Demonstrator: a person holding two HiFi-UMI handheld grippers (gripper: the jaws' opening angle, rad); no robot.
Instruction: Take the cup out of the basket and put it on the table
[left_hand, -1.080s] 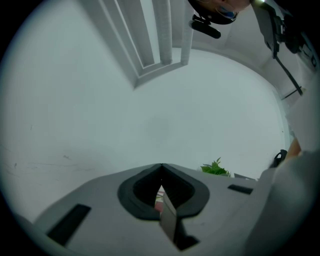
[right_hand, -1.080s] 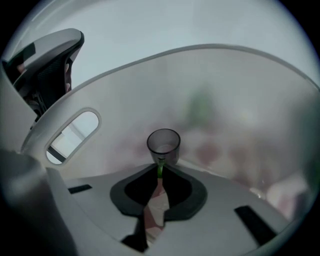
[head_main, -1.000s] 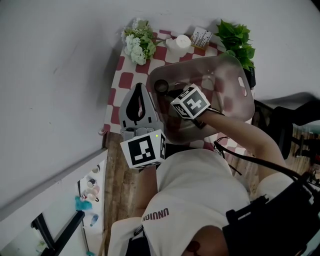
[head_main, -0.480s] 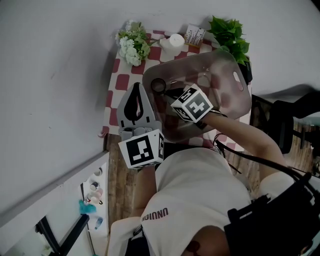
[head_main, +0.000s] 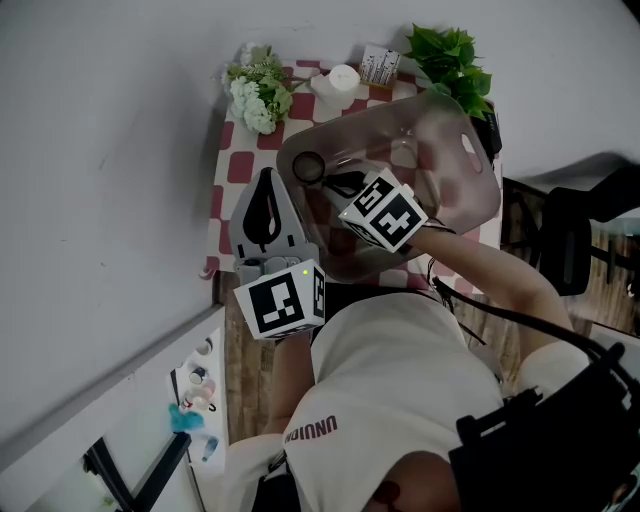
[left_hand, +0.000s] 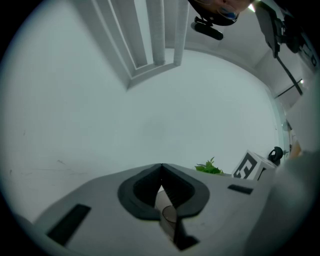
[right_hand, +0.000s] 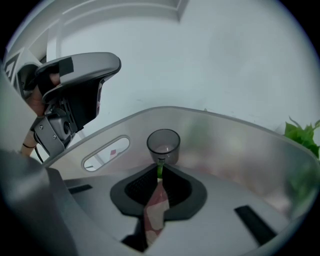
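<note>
Where a pale wall backs it, the table wears a red-and-white checked cloth, with plank floor below and a dark chair off to the right. Along the table's far edge stand white flowers, a candle and a leafy plant.

A smoky clear basket with slot handles takes up most of the cloth. Inside it, close to its left wall, is the cup, small and grey-tinted, mouth up. The right gripper reaches down into the basket, and the right gripper view shows its jaws pinching the near wall of the cup at the rim, right at the tips of the gripper. Whether the cup rests on the basket's bottom cannot be told.

Outside the basket, just beside its left wall, the left gripper is held level over the cloth. In its own view the left gripper has its jaws pressed together at the tips, with nothing between them.
</note>
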